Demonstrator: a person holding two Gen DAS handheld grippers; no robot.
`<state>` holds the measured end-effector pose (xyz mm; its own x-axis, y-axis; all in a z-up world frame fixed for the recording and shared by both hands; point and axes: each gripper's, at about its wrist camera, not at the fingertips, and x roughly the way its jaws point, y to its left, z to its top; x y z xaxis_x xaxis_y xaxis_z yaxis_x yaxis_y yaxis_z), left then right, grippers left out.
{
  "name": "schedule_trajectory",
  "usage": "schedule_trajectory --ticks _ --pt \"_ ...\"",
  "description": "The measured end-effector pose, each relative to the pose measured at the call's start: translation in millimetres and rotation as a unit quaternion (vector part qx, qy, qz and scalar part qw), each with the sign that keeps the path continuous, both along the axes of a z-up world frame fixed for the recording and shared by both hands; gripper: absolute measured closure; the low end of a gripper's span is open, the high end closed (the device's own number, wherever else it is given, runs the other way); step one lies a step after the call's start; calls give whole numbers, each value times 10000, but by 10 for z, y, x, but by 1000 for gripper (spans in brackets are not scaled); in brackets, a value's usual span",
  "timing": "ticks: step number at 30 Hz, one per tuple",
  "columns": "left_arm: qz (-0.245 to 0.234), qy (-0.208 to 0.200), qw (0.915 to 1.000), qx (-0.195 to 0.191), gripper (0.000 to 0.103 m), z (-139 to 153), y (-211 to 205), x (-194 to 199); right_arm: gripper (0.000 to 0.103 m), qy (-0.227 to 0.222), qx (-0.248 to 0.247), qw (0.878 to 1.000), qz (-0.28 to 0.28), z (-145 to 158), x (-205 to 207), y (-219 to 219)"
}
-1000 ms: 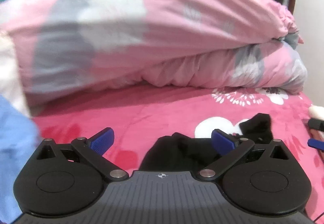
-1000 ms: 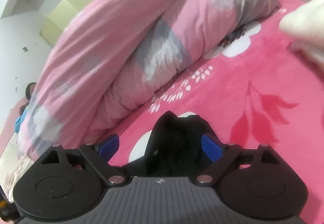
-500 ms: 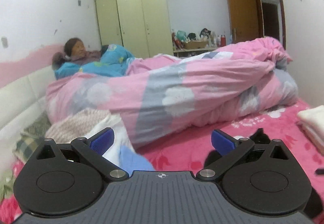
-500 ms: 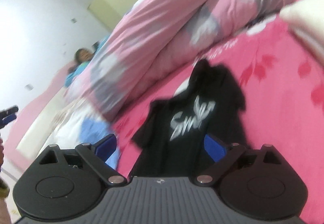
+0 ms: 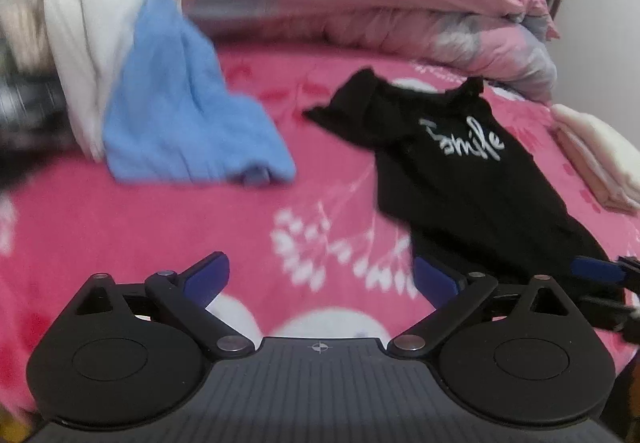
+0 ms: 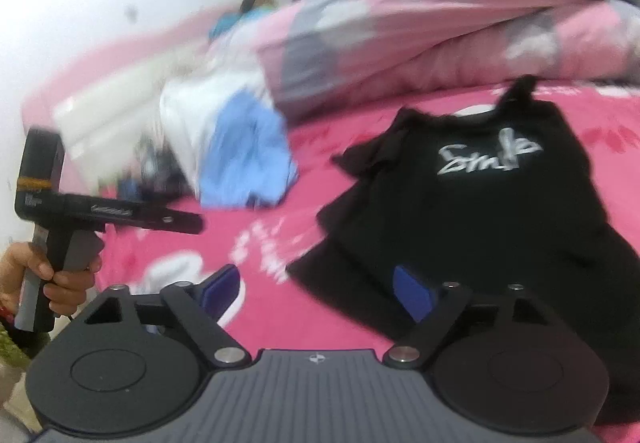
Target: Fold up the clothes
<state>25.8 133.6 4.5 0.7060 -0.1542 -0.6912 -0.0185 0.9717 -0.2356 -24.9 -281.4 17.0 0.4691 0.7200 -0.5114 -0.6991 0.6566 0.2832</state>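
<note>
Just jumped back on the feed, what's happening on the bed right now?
A person is holding a gripper in each hand over a pink floral bedsheet. A black T-shirt with white "Smile" lettering lies spread out, print up, not yet folded. The left gripper is open with nothing between its fingers. The right gripper is closing at the shirt's lower edge, not yet gripping it. A crumpled light-blue garment and a folded cream pile lie to either side.

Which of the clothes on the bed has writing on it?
The black T-shirt, spread on the pink bedsheet, bears white script on its chest. The blue garment and the folded cream clothes at the right edge are plain.
</note>
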Motion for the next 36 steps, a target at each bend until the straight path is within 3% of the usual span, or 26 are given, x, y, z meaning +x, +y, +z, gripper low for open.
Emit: schedule_trajectory --ticks 4,10,12,14,17,22,24,26,32,34,36 --pt "-19 -149 9990 -428 10 -152 15 -50 29 -844 -737 9933 296 -139 -118 399" --pt "145 -475 9963 -696 47 -320 84 -160 45 -1725 -1434 9719 713 -362 -235 842" --pt "191 -503 9953 -803 50 -368 135 -177 50 -1886 -1643 9647 823 -451 -252 974" --pt "179 -505 9940 -953 60 -417 178 -179 57 -2011 -1847 9581 865 -546 -241 1097" --pt "92 -507 9921 -1140 62 -476 215 -181 66 -2056 -2017 9546 764 -653 -172 1217" --pt "-79 -574 9850 -1623 62 -572 307 -185 95 -1676 -1830 9675 485 -664 25 1240" --pt "-143 -554 9789 -1961 60 -599 368 -183 99 -1478 -1634 9746 396 -612 76 1196" --pt "-199 -497 9687 -2424 51 -631 440 -186 100 -1280 -1376 9815 361 -536 86 1128" --pt "-482 -267 9293 -3651 47 -758 564 -235 100 -765 -362 9935 758 -253 -136 857" --pt "-579 -213 9173 -3934 47 -803 571 -271 100 -595 -109 9939 921 -188 -242 785" --pt "-630 -213 9138 -4006 47 -823 554 -322 100 -402 43 9932 1088 -166 -332 750"
